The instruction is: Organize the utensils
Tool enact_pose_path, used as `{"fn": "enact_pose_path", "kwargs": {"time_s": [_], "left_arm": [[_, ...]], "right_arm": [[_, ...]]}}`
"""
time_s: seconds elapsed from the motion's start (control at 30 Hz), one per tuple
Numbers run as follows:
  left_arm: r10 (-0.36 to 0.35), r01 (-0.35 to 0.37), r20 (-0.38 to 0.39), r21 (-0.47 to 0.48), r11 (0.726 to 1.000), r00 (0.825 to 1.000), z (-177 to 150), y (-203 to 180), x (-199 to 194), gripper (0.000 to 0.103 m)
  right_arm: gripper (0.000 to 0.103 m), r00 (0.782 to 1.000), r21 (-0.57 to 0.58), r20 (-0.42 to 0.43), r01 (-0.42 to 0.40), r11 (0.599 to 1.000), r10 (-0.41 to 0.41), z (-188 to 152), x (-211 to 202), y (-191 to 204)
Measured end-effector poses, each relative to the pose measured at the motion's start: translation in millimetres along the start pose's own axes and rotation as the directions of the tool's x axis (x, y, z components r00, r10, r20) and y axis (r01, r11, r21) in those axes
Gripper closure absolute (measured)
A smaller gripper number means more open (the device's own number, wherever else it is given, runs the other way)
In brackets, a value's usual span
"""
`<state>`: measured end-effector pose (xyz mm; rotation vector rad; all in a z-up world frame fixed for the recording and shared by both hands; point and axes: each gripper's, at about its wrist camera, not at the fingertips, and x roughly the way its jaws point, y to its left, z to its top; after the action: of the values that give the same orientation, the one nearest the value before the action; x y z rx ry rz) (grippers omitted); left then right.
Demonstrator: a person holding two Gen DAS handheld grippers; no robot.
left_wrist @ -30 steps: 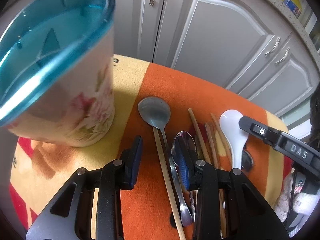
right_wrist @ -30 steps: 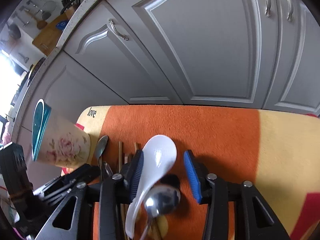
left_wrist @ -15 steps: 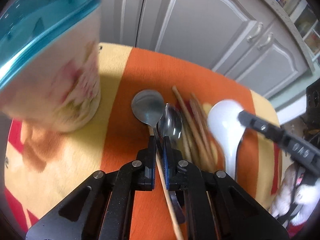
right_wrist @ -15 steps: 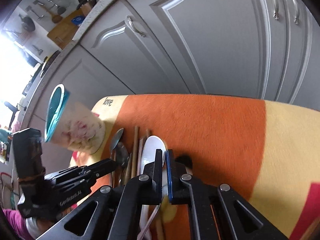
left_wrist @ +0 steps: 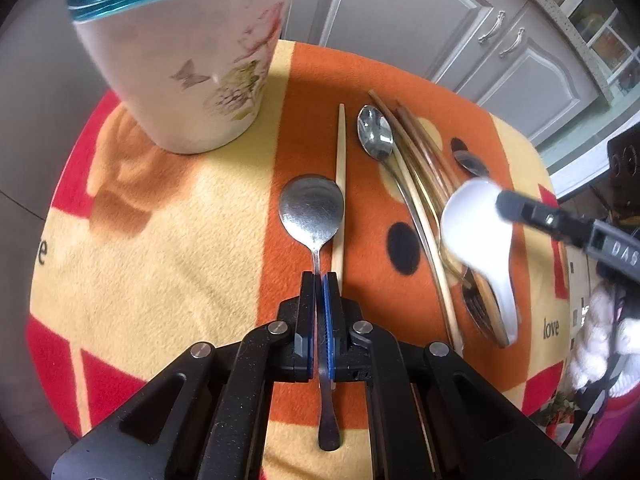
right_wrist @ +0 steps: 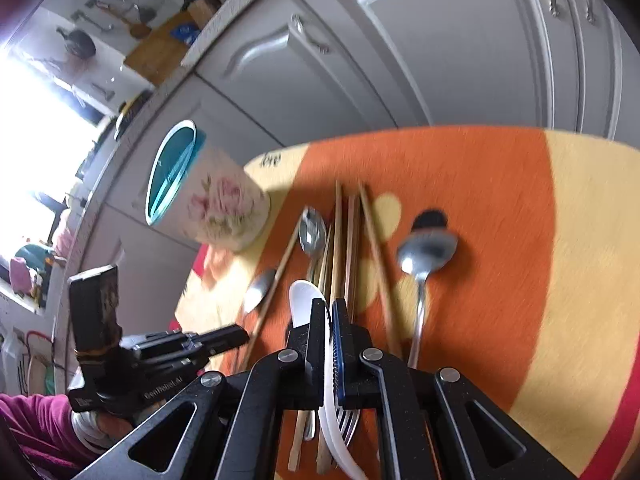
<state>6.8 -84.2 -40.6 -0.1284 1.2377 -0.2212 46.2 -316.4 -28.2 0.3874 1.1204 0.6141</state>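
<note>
My left gripper is shut on the handle of a large metal spoon, held above the cloth. My right gripper is shut on a white ceramic spoon, lifted off the pile; it also shows in the left wrist view. A floral holder with a teal rim stands at the far left. On the cloth lie a pale chopstick, a small metal spoon, several brown chopsticks, another metal spoon and a fork.
An orange, yellow and red cloth covers the small table. Grey cabinet doors stand right behind it. The left gripper's body and a hand in a magenta sleeve show at the lower left of the right wrist view.
Both grippers have lifted and pulled back with their spoons: the metal spoon has left the chopstick pile, and the white spoon has risen off it.
</note>
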Motion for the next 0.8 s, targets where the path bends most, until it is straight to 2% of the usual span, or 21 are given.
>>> {"fn": "enact_pose_path", "kwargs": {"time_s": [0.17, 0.27, 0.3, 0.33, 0.37, 0.43, 0.6, 0.67, 0.7, 0.77, 0.8], "left_arm": [[-0.020, 0.020, -0.013, -0.011, 1.000, 1.000, 7.8, 2.8, 0.4, 0.099], [-0.014, 0.014, -0.003, -0.015, 1.000, 1.000, 10.7, 7.4, -1.3, 0.086], [-0.019, 0.019, -0.003, -0.021, 1.000, 1.000, 11.4, 7.1, -0.7, 0.078], [-0.030, 0.030, -0.004, -0.032, 0.999, 1.000, 13.3, 8.4, 0.6, 0.073], [-0.039, 0.039, -0.006, -0.043, 0.998, 0.999, 15.2, 9.4, 2.5, 0.072], [-0.040, 0.039, -0.017, -0.047, 0.998, 0.999, 17.1, 8.8, 6.8, 0.072], [-0.031, 0.030, -0.014, -0.045, 0.999, 0.999, 21.5, 8.7, 11.2, 0.072], [-0.031, 0.031, -0.010, -0.049, 0.998, 0.999, 24.7, 8.3, 13.5, 0.077], [-0.031, 0.031, -0.008, -0.046, 0.998, 0.999, 26.0, 7.3, 14.3, 0.077], [-0.037, 0.037, 0.006, -0.034, 0.999, 0.999, 26.8, 6.2, 15.8, 0.079], [-0.038, 0.039, 0.008, -0.037, 0.999, 0.999, 26.5, 7.5, 15.5, 0.099]], "right_arm": [[0.100, 0.997, -0.017, -0.075, 0.015, 1.000, -0.016, -7.8, 16.1, 3.5], [0.098, 0.995, -0.049, -0.088, 0.049, 0.998, -0.053, -7.8, 17.0, 6.0], [0.097, 0.994, -0.057, -0.095, 0.049, 0.997, -0.054, -7.6, 17.0, 5.5], [0.091, 0.993, -0.063, -0.108, 0.049, 0.997, -0.055, -7.3, 17.8, 4.7], [0.080, 0.991, -0.072, -0.122, 0.051, 0.996, -0.060, -6.6, 19.3, 4.8], [0.070, 0.988, -0.091, -0.145, 0.048, 0.995, -0.061, -6.8, 22.2, 5.6], [0.070, 0.979, -0.185, -0.177, 0.063, 0.981, -0.096, -7.7, 32.4, 16.0], [0.082, 0.976, -0.220, -0.173, 0.094, 0.971, -0.133, -7.9, 35.5, 19.8], [0.085, 0.975, -0.230, -0.170, 0.105, 0.968, -0.146, -8.5, 35.4, 20.3], [0.095, 0.979, -0.235, -0.157, 0.094, 0.967, -0.134, -9.7, 29.5, 21.4], [0.096, 0.979, -0.240, -0.154, 0.094, 0.966, -0.134, -10.2, 26.5, 22.1]]}}
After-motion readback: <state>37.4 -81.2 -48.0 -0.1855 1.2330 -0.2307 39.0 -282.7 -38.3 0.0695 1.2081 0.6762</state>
